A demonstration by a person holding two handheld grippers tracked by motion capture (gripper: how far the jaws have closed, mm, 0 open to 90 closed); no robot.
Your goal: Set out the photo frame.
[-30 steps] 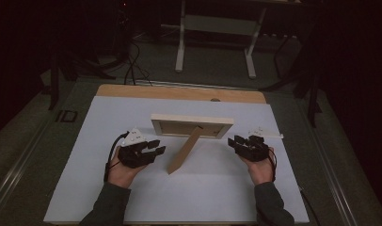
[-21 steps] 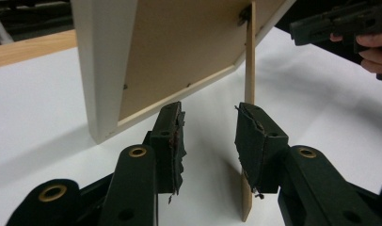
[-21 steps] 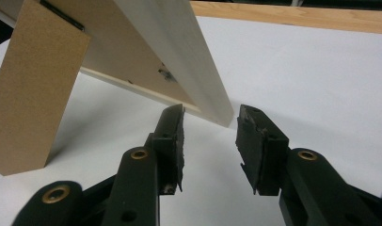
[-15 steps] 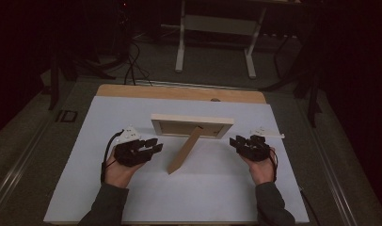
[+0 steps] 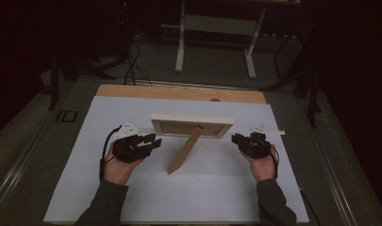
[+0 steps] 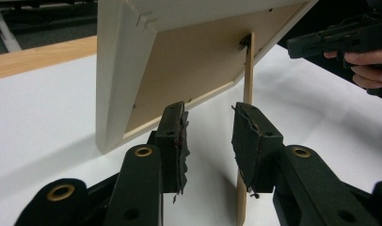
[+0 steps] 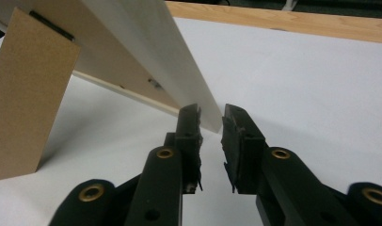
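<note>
**Frame standing on its strut, both grippers drawn near and empty**

While the picture frame (image 5: pixel 192 125) stands upright at the middle of the high view, propped by its cardboard strut (image 5: pixel 184 153) slanting down toward the lower centre, neither tool has hold of it. The left gripper (image 5: pixel 149 141) sits just left of the frame's lower corner with its jaws parted and nothing between them; in the left gripper view the frame's back (image 6: pixel 179 61) rises in the upper half and the strut (image 6: pixel 246 84) runs down behind the right jaw. The right gripper (image 5: pixel 239 139) rests just right of the frame's other end, jaws likewise apart and empty, with the frame's pale edge (image 7: pixel 165 61) running down to just above the gap in the right gripper view.

As a judgement, the standing-up appears done: the frame bears on its bottom edge and the strut foot. What is left, if anything, seems to be a small squaring or letting it be.

Open white table cover (image 5: pixel 217 188) spreads across the lower half of the high view, giving both hands room to back off. The wooden table edge (image 5: pixel 179 92) lies well behind the frame in the upper part. A small white piece (image 5: pixel 266 129) lies near the right gripper, close to the cover's right border.
</note>
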